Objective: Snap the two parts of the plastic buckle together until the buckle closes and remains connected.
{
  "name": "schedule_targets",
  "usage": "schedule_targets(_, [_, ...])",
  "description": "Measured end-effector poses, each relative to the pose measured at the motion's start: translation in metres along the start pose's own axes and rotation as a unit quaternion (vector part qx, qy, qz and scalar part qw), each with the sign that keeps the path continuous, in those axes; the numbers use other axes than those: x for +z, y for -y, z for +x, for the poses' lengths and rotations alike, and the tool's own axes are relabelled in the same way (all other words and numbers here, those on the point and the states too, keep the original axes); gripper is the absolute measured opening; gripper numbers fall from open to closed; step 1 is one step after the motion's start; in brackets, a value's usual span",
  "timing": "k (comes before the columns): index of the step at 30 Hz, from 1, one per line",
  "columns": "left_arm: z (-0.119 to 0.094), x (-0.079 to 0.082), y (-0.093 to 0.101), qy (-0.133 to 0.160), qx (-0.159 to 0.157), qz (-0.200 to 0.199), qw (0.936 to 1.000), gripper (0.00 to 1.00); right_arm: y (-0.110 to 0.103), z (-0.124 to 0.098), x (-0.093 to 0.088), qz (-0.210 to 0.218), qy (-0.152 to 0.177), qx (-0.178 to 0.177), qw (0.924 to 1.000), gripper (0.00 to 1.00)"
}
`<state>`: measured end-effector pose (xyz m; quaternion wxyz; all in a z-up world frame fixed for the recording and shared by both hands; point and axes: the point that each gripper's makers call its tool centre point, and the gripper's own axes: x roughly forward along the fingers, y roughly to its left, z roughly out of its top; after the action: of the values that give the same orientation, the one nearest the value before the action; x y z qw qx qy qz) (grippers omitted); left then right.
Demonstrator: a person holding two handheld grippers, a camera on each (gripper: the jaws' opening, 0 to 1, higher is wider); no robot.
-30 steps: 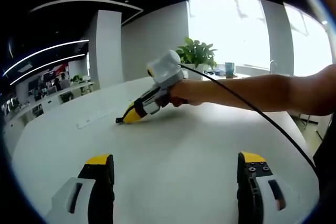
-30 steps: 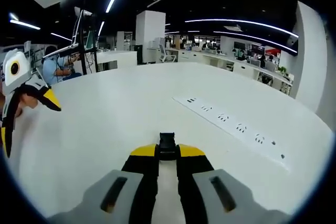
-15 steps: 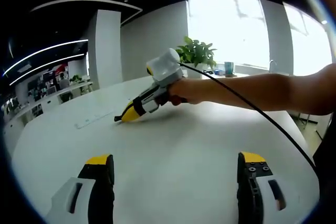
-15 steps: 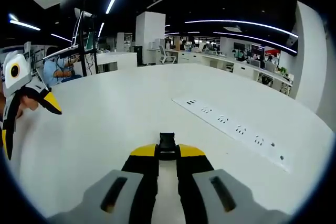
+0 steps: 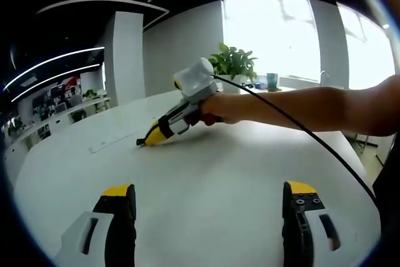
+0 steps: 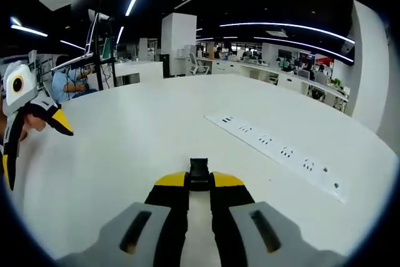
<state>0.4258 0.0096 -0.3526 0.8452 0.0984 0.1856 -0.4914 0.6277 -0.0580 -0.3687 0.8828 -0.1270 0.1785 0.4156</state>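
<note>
Holding steady since a second ago: right tool (image 6: 199,187) clamped on black buckle part (image 6: 199,172) at lower centre, left tool (image 5: 209,201) wide, empty over desk (image 5: 212,161); mating not begun.

Left tongs (image 5: 209,207): yellow tips over black jaws, pale grey-white housings below. Right tongs (image 6: 199,184): same scheme, yellow tips, black jaws, grey housings with dark slots; seen from the left gripper view they're yellow-tipped with a white-grey body. Buckle part (image 6: 199,174) between the right tips: black. Surface (image 6: 144,129): plain white, no pattern. Power strip (image 6: 278,154) set in it: white with small dark sockets. Cable (image 5: 300,128): black. Plant (image 5: 234,64): green leaves. Cup (image 5: 273,81) at the window: teal. Seated person's shirt (image 6: 61,82): light blue.
</note>
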Motion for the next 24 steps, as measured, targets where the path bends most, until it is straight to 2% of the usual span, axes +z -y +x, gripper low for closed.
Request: schedule_targets(24, [0.0008,-0.0024,-0.0008,-0.005,0.000,0.001,1.0000,0.99,0.0000,0.0016,-0.0055,0.004,-0.004,0.004,1.0000,0.12])
